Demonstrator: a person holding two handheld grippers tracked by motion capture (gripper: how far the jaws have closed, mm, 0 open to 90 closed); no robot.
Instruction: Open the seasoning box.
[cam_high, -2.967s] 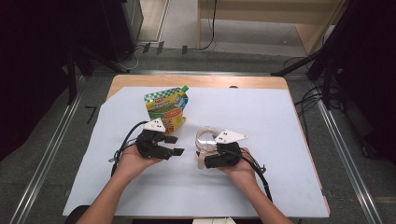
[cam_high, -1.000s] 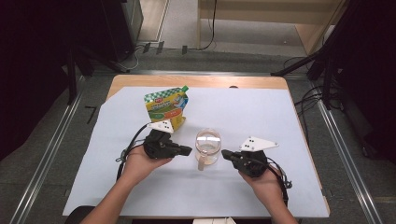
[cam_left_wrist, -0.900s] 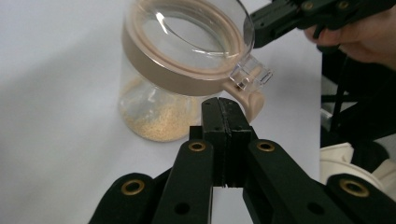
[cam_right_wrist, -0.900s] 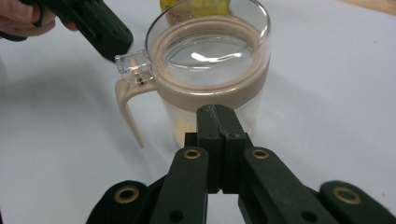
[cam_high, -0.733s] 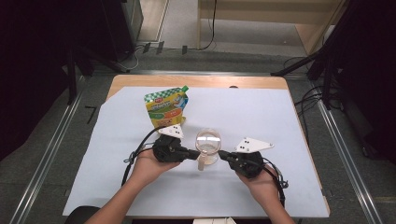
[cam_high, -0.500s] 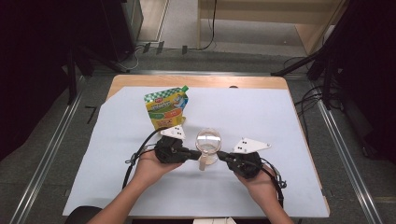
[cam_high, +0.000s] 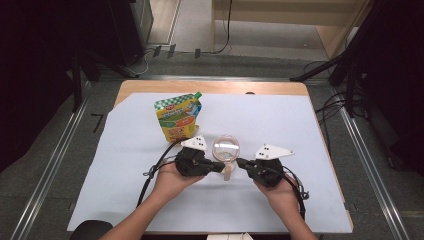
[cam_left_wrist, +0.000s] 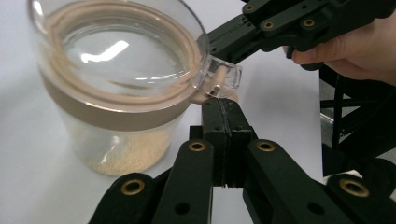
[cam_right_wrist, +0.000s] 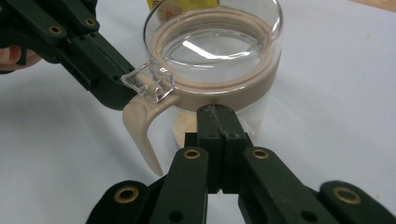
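Note:
A clear jar (cam_high: 226, 149) with a clear lid, a beige band and a beige handle (cam_right_wrist: 140, 130) stands on the white sheet; a little pale grain lies in its bottom (cam_left_wrist: 126, 154). My left gripper (cam_high: 220, 166) comes in from the jar's left, shut with nothing between its fingers, and its tips (cam_left_wrist: 224, 105) sit right under the lid's clear tab (cam_left_wrist: 226, 79). From the right comes my right gripper (cam_high: 239, 162), also shut on nothing; in its own view the right gripper (cam_right_wrist: 217, 112) touches the beige band (cam_right_wrist: 233, 91). The two grippers point at each other beside the handle.
A green and yellow spouted pouch (cam_high: 178, 117) lies on the sheet behind the jar to the left. The white sheet (cam_high: 125, 165) covers most of the wooden table (cam_high: 150, 87). Cables trail from both grippers toward the near edge.
My left gripper has slid right, up to the jar's handle side. The right gripper, over the jar three seconds ago, now sits at its right and has held still lately.

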